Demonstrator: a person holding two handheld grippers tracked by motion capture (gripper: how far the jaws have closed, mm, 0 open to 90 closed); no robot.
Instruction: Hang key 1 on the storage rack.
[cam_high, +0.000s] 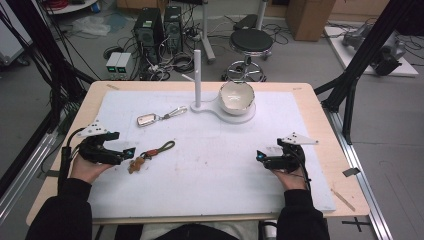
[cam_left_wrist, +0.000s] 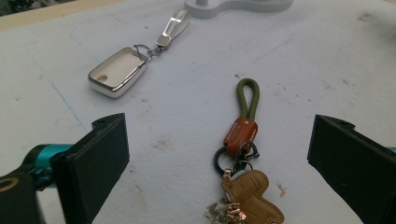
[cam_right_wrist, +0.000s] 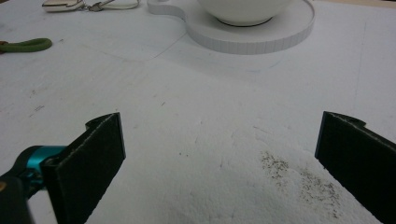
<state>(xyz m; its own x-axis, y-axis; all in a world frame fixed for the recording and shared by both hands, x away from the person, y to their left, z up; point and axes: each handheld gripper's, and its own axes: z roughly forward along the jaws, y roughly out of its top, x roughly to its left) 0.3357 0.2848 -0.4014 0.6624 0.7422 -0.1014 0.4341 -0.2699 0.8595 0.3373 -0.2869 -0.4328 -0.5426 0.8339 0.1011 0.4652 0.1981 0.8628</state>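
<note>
From the high view, the left gripper (cam_high: 129, 151) rests just beside the brown leather keychain with an olive cord loop (cam_high: 150, 154) on the white foam mat (cam_high: 210, 150); nothing is picked up yet. The left gripper view shows its jaws wide apart, empty, straddling it. In the right gripper view the right gripper (cam_right_wrist: 219, 158) gapes empty too.

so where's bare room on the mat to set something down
Free: the mat's middle, between the brown keychain and the right hand-held gripper, below the bowl stand. Crowded: the left side, around the silver key fob and brown keychain.
</note>
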